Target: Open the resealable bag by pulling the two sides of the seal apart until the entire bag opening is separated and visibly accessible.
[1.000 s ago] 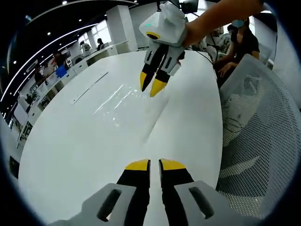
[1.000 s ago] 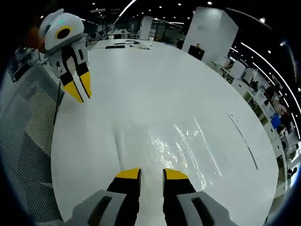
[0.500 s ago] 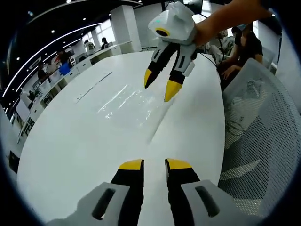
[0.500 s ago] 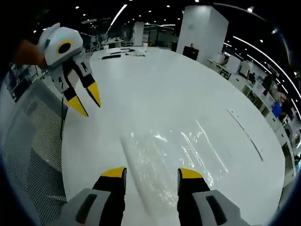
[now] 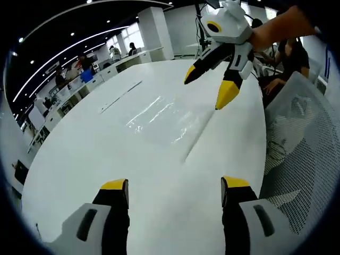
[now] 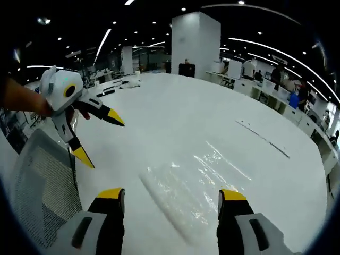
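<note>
Clear bag flat on desk near mesh chair at edge. Left gripper, right gripper both released, above desk, nothing between.

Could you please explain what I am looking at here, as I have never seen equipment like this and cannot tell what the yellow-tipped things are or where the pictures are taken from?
No robot arm is involved. A person holds a two-jaw gripper in each hand, and each carries a fisheye camera looking forward along its own jaws, hence the round, bent pictures.

In the left gripper view, the black jaws with yellow tips at the bottom are the left gripper, standing wide open. The white device coming in at upper right is the right gripper, also open, held by the person's hand.

The right gripper view shows the reverse: its own open jaws at the bottom, and the left gripper coming in from the left.

On the white table lies a clear resealable bag, flat and shiny, hard to see against the white. Neither gripper holds anything. A mesh chair stands beside the table.
</note>
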Demonstrator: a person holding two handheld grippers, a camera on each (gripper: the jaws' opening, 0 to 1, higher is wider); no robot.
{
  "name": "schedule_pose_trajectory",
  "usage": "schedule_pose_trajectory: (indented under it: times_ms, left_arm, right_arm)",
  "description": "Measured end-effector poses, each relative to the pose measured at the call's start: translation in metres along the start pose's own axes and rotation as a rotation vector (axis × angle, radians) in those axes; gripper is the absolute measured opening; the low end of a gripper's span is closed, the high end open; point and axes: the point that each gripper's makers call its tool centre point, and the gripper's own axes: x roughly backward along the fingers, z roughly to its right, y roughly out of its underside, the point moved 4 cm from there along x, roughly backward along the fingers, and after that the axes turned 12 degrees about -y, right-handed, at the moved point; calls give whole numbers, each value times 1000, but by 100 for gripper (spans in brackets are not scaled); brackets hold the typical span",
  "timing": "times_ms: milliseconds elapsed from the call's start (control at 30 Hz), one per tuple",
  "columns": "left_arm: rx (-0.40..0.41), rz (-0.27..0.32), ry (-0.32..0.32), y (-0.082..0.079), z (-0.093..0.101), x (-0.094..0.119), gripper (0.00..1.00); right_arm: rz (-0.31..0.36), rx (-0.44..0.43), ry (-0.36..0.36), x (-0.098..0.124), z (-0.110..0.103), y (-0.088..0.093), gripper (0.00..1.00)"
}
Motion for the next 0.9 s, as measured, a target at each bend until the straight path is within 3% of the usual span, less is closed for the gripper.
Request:
schedule_pose_trajectory:
  times_ms: [233, 400, 633, 900]
  left_arm:
    - [53, -17, -10, 11, 2, 8, 86]
    - [72, -21, -24, 12, 8, 10, 95]
    - [80, -30, -27, 8, 12, 10, 98]
    - [53, -18, -31, 10, 20, 19, 97]
  right_arm:
    - [47, -108, 46, 12, -13, 14, 89]
    - [105, -129, 72, 26, -28, 19, 99]
    - [103, -156, 120, 43, -31, 39, 100]
    - [148, -159, 155, 49, -37, 44, 100]
